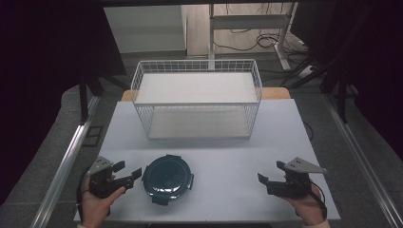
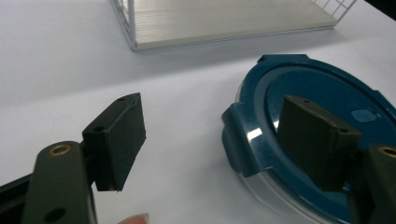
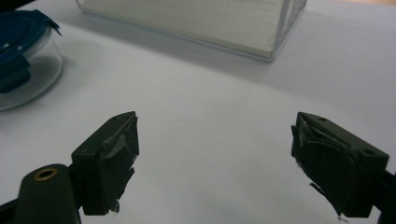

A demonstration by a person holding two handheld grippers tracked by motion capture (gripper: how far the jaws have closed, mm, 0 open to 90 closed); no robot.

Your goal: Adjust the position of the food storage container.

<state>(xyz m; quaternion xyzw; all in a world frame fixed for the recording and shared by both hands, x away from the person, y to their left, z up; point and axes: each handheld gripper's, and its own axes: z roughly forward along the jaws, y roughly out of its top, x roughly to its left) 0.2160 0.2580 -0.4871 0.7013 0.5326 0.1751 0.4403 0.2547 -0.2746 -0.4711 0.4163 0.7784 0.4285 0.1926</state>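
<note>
The left gripper is the nearer one to the container: in the high view the container sits just beside it, at about 3 o'clock from its jaws, while the right gripper is well apart, with the container at about 9 o'clock from it across bare counter. Both pairs of jaws stand spread and hold nothing. In the left gripper view the right-hand jaw is already in front of the blue lid, and the left-hand jaw is over the counter, so I judge that the next move is a small push to 3 o'clock to bring the rim between the jaws. The container is round, so it has no long axis; it is a clear bowl with a glossy dark blue plastic lid and locking flaps at the edge. The pads of the right gripper look worn and torn. Farther, at 12 o'clock, stands a white wire basket with a pale flat bottom, empty as far as I can see.
</note>
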